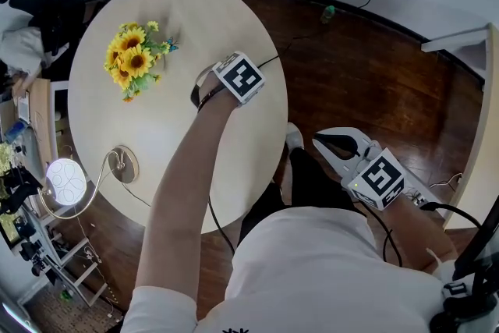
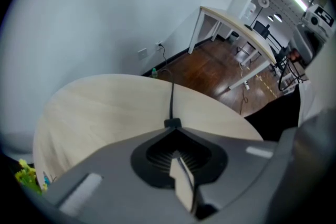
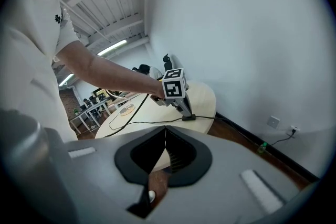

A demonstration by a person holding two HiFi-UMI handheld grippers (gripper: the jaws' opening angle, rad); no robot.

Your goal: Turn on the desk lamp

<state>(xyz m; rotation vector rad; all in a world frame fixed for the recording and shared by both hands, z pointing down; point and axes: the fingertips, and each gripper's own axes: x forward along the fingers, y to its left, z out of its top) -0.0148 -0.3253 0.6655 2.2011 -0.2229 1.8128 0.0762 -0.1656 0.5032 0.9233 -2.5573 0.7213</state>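
The desk lamp's round head [image 1: 66, 181] glows white past the table's left edge, and its gooseneck rises from a round base [image 1: 123, 164] on the pale round table [image 1: 195, 19]. A thin black cord [image 1: 290, 45] crosses the table's right edge. My left gripper [image 1: 242, 78] is shut. Its tip [image 2: 172, 124] rests on a small black block on the cord [image 3: 189, 117], and the marker cube hides the tip in the head view. My right gripper [image 1: 337, 144] hangs shut and empty over the floor, right of the table.
A bunch of sunflowers [image 1: 134, 58] stands on the table's left half. A cluttered shelf [image 1: 19, 191] lies beyond the left edge. There is dark wood floor [image 1: 374, 82] to the right with a green bottle [image 1: 329, 12] by the wall, and a white desk [image 1: 468, 39] at far right.
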